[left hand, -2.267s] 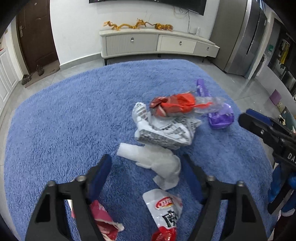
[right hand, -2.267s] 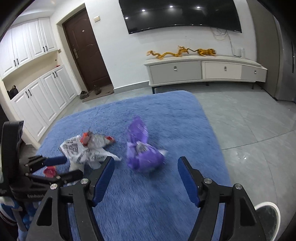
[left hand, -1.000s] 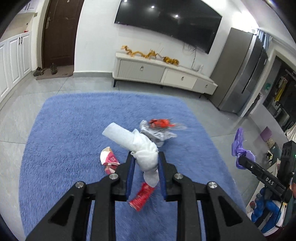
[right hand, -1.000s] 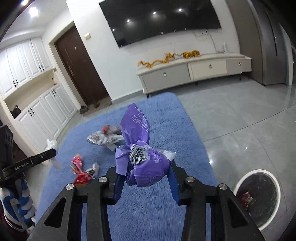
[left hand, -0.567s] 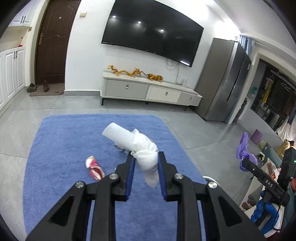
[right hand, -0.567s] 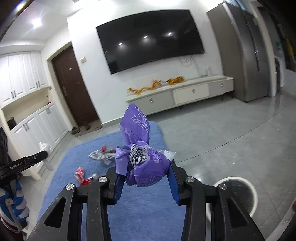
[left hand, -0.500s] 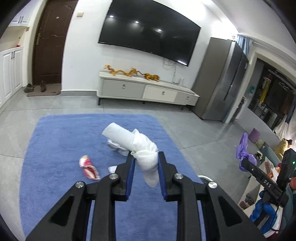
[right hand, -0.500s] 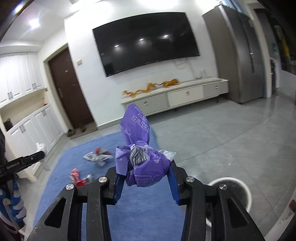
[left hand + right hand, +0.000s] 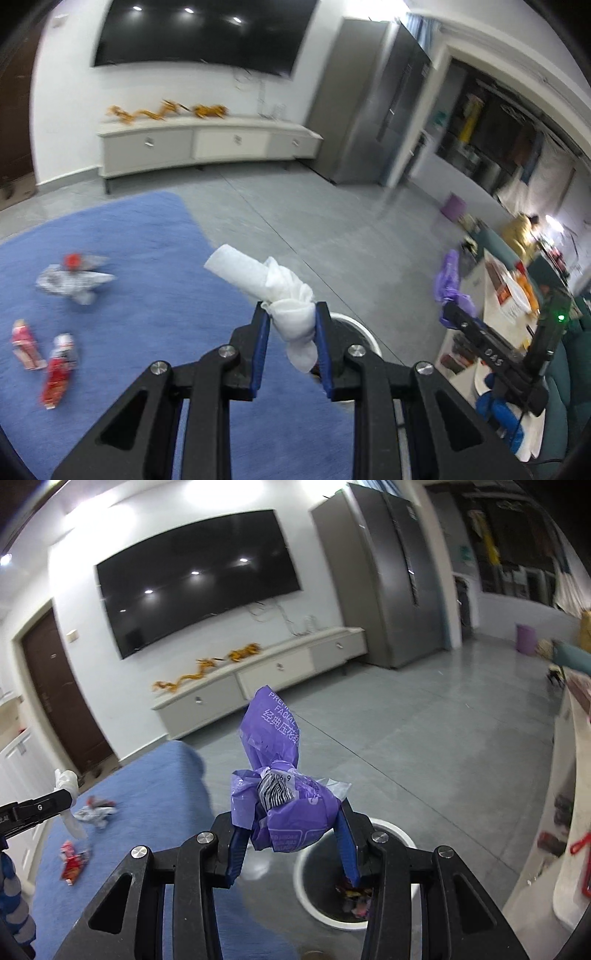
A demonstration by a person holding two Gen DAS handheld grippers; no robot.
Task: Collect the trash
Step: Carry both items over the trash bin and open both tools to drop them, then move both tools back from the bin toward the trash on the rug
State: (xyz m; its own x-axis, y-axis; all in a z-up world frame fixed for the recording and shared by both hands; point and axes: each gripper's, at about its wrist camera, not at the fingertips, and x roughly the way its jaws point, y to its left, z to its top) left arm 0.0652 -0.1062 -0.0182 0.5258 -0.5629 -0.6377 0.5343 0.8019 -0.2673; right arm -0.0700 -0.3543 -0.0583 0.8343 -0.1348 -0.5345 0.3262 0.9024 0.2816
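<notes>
My left gripper is shut on a crumpled white tissue that sticks up to the left. Behind its fingers shows the rim of a white trash bin. My right gripper is shut on a crumpled purple wrapper, held just above and left of the same white trash bin, which holds colourful scraps. The other gripper appears in each view: the right one with the purple wrapper at the right, the left one with the tissue at the left.
On the blue rug lie a grey and red wrapper heap and two red snack packets. A low TV cabinet stands against the far wall, a grey fridge to its right. A cluttered white table is at the right.
Both grippers swung right, away from the rug and over grey floor; the trash bin has come in under them. The litter slid to the left. Both grips are unchanged.
</notes>
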